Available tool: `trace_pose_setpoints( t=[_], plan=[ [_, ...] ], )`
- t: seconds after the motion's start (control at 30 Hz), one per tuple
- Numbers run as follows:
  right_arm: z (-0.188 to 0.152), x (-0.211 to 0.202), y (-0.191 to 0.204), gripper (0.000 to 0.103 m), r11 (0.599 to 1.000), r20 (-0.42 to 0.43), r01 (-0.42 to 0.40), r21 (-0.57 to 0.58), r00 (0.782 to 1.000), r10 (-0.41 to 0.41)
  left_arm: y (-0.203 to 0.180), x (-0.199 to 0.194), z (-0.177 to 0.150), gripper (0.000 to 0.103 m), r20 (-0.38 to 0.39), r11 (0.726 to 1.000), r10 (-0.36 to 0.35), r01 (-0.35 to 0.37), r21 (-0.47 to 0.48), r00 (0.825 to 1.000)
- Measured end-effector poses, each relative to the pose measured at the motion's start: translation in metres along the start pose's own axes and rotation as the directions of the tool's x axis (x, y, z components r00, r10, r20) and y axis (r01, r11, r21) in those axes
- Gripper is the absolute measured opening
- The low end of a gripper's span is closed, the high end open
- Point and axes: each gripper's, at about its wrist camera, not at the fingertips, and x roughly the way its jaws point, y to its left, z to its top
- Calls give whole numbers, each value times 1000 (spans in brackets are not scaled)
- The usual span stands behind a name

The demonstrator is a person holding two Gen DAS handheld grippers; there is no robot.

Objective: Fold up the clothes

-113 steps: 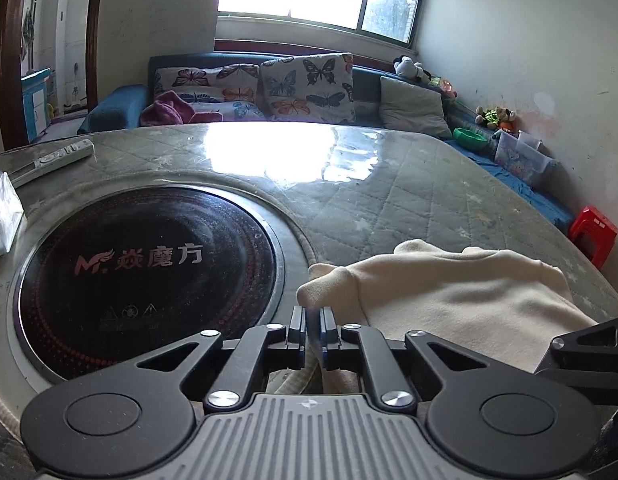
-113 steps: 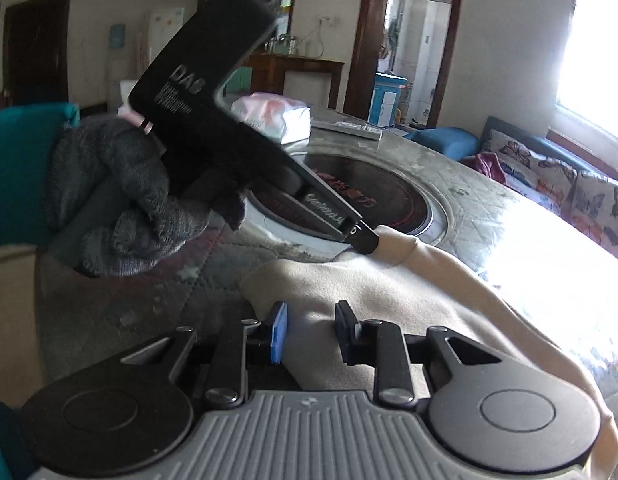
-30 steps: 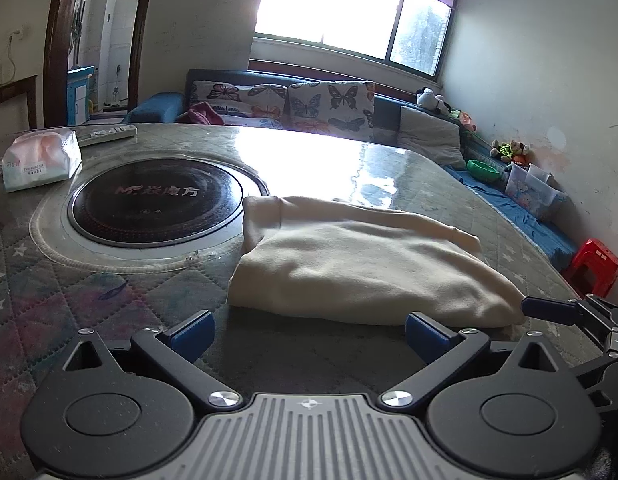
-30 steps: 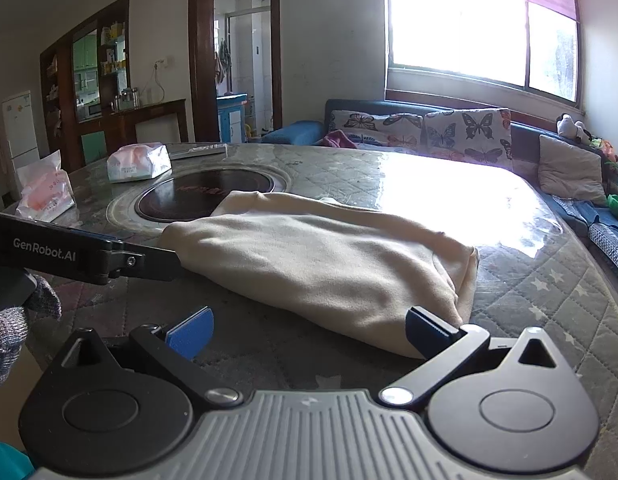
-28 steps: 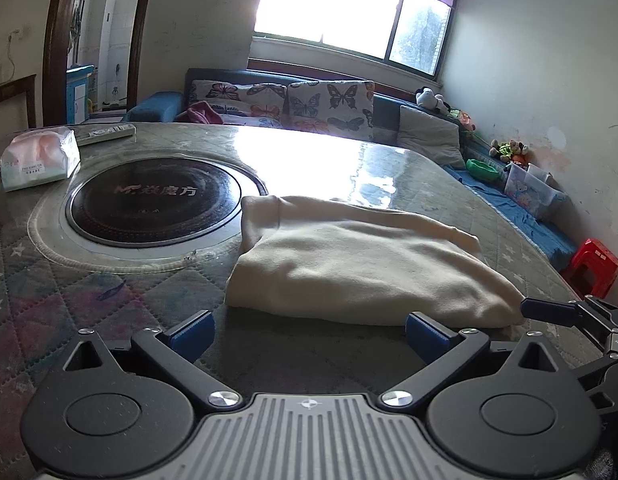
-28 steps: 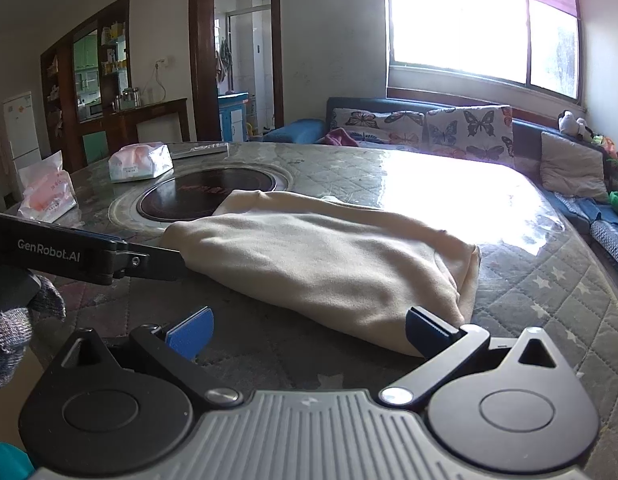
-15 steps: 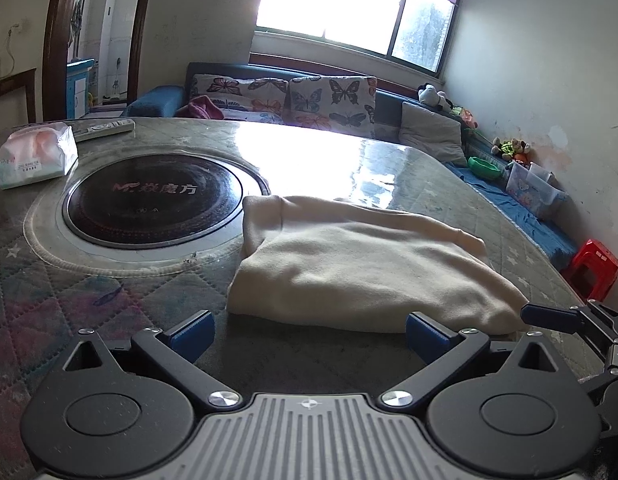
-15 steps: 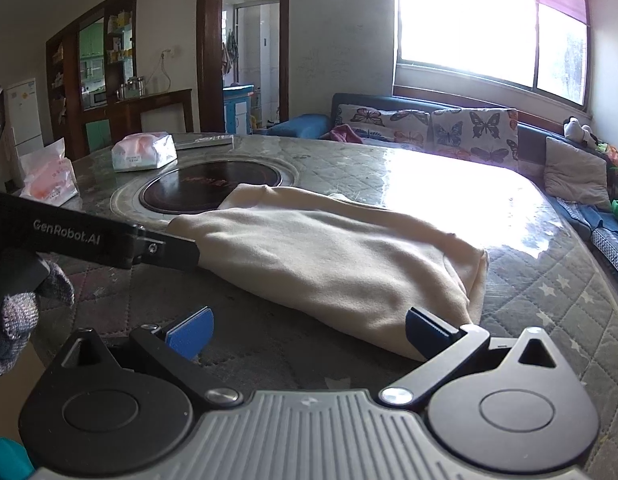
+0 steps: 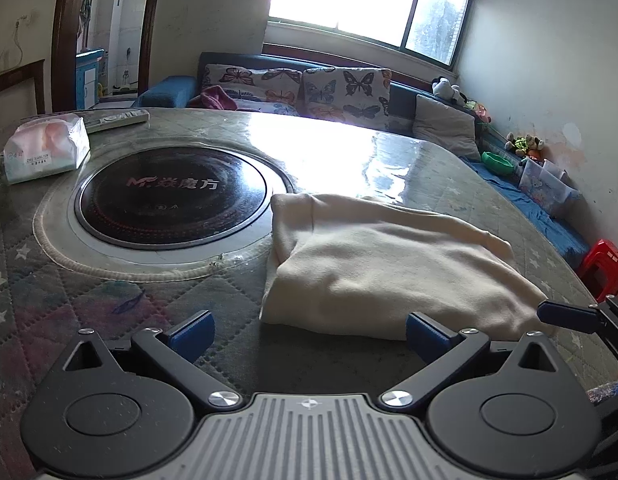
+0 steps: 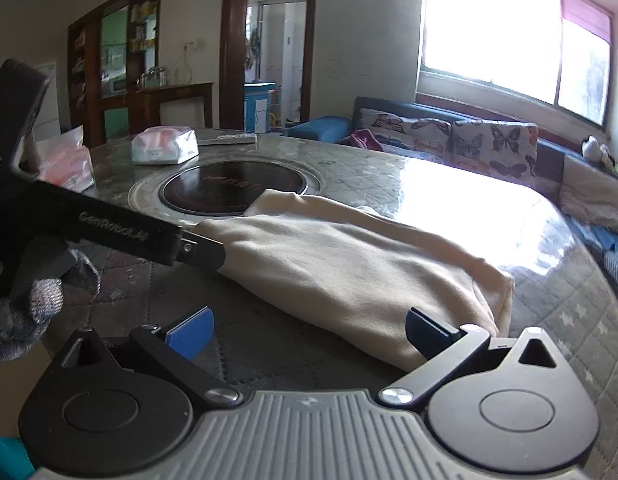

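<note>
A cream garment lies folded in a thick bundle on the round quilted table, just right of the black round hob. In the right wrist view the same cream garment stretches across the middle. My left gripper is open wide, hovering in front of the bundle's near edge with nothing between its blue pads. My right gripper is open too, near the bundle's right end, and holds nothing. The left gripper's finger shows at the garment's left end in the right wrist view.
A black round hob is set into the table. A tissue pack and a remote lie at the far left edge. A sofa with butterfly cushions stands behind. A red stool is at the right.
Earlier the left gripper was shut on the garment's edge; now both are open and drawn back. Over the last second both cameras have crept slightly closer to the folded bundle, which lies still.
</note>
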Motion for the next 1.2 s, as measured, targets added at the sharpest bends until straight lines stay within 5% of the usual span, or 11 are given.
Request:
trace_pose_setpoints(
  t=[0.23, 0.4, 0.63, 0.83, 0.9, 1.1, 1.2],
  plan=[
    [12, 12, 19, 102, 994, -3, -42, -105, 999, 42, 21, 6, 8, 103, -7, 999, 26, -27, -45, 1000],
    [24, 29, 33, 91, 980, -17, -88, -179, 996, 87, 39, 7, 15, 102, 3, 996, 38, -38, -81, 999],
    [44, 58, 48, 79, 952, -50, -140, -272, 990, 131, 60, 14, 25, 77, -11, 991, 27, -29, -131, 1000],
    [53, 83, 66, 67, 919, -69, -166, -359, 986, 151, 78, 18, 31, 71, -27, 978, -23, 17, -206, 999],
    [53, 92, 70, 50, 912, -82, -168, -375, 986, 147, 82, 19, 33, 71, -32, 972, -44, 36, -231, 999],
    [56, 102, 61, 20, 936, -91, -183, -301, 982, 163, 84, 26, 39, 74, -50, 955, -95, 77, -286, 994],
    [61, 100, 45, 15, 955, -88, -213, -208, 976, 199, 83, 33, 42, 77, -68, 935, -142, 111, -336, 988]
  ],
)
